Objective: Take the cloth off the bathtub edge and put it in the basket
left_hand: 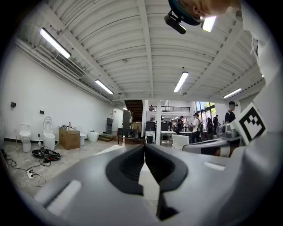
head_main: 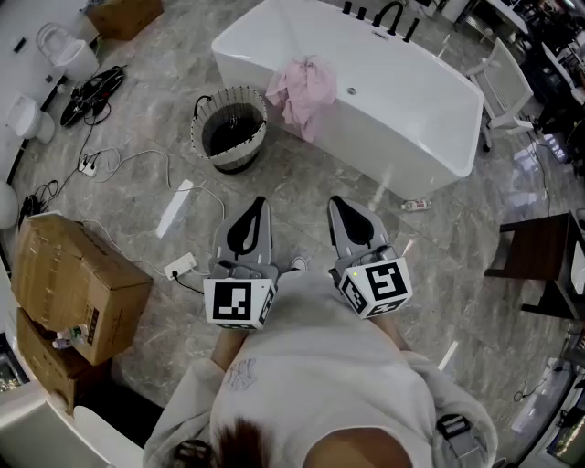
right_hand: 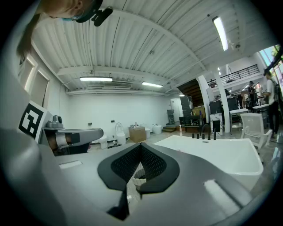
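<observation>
Shut and empty, left gripper (head_main: 260,207) and right gripper (head_main: 338,205) are held short of the bathtub (head_main: 384,137); pink cloth (head_main: 302,90) must be approached first

The cloth (head_main: 306,91) was pink, lying against a plain white tub (head_main: 411,110) with black taps (head_main: 388,16). The basket (head_main: 228,160) had a pale wall ruled with thin dark upright lines, and its inside looked black, perhaps a liner. The floor (head_main: 311,187) was grey stone with paler veins. Both boxes (head_main: 78,288) were brown. The left gripper (head_main: 259,203) and right gripper (head_main: 336,201) were grey with black pads (head_main: 245,233), each cube (head_main: 239,302) white with black square markers.
</observation>
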Motion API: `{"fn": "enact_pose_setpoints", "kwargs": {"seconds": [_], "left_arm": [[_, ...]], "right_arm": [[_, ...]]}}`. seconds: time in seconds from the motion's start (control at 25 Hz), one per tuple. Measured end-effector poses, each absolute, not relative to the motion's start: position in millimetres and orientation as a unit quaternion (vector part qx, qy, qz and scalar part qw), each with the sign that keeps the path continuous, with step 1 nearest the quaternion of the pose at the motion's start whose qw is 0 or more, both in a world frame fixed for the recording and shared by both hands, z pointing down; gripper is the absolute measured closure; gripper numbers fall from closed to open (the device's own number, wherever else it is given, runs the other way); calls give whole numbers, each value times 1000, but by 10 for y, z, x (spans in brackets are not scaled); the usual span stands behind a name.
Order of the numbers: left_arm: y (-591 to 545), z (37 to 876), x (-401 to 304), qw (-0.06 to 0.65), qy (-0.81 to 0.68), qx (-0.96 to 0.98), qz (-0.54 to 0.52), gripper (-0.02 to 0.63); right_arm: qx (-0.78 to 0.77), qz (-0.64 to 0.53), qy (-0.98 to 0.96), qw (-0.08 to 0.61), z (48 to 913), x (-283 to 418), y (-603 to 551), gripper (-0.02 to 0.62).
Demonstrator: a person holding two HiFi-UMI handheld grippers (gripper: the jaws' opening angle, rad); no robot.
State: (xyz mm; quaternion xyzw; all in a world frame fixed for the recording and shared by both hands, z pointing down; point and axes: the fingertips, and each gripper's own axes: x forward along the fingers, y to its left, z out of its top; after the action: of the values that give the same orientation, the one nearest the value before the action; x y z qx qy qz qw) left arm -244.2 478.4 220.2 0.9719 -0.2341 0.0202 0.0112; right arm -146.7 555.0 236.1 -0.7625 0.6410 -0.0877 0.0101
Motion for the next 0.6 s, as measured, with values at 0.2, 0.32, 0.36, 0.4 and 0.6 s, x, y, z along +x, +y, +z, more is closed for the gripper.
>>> {"fn": "enact_pose_setpoints", "kwargs": {"seconds": [0.2, 0.32, 0.36, 0.4, 0.6], "left_arm": [[4760, 2179, -2458, 15, -240, 971, 15, 557], [4759, 2177, -2449, 11, -242, 970, 15, 557], [4760, 2174, -2445, 11, -242, 970, 15, 557], [4760, 2170, -2440, 11, -242, 970, 15, 557], [4771, 2182, -2371, 17, -235, 972, 18, 557]], "right_arm": [[-763, -86, 641, 10, 2364, -1454, 5559, 597], [-761, -84, 643, 10, 2353, -1440, 5554, 597], [-761, -84, 643, 11, 2350, -1440, 5551, 597], [-760, -84, 644, 10, 2349, -1440, 5548, 597], [-758, -81, 648, 8, 2351, -1415, 5552, 597]]}}
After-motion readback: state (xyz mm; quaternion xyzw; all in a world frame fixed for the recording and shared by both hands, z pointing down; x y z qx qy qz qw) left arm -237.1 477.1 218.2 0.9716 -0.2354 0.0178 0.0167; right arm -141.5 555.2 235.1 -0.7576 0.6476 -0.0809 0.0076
